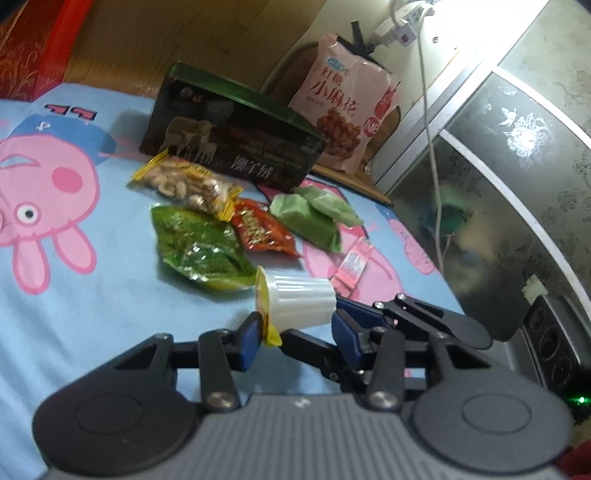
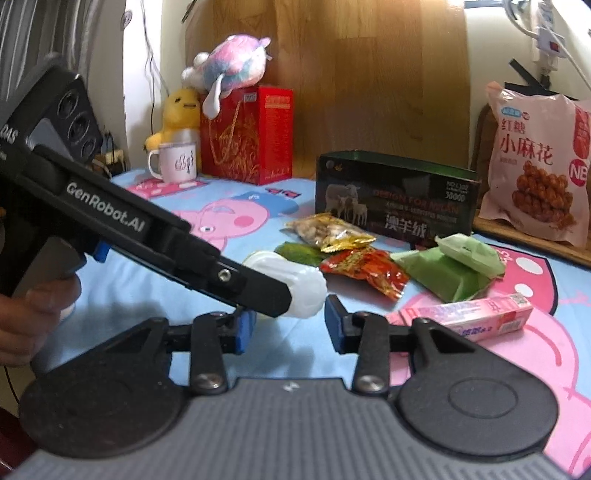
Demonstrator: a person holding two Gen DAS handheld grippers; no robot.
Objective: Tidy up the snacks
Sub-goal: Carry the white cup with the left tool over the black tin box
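Bedsheet (image 1: 74, 295), cartoon-printed, carried a dark box (image 1: 232, 140) and snack packets (image 2: 365, 267). Left hand-held gripper (image 1: 295, 330) clenched the white jelly cup (image 1: 301, 302) lying sideways; right hand-held gripper (image 2: 290, 325) stood released just beside it.

Dim indoor light. Glare blows out the wall (image 1: 413, 22) at upper right. Both views are soft and bend strongly toward the edges. Foil packets (image 1: 199, 243) glint.

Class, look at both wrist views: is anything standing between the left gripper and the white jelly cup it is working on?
Nothing visible does. The white jelly cup already lies on its side between the jaws of the left gripper, lid end against one blue pad. The green packet lies just beyond it, not in between.
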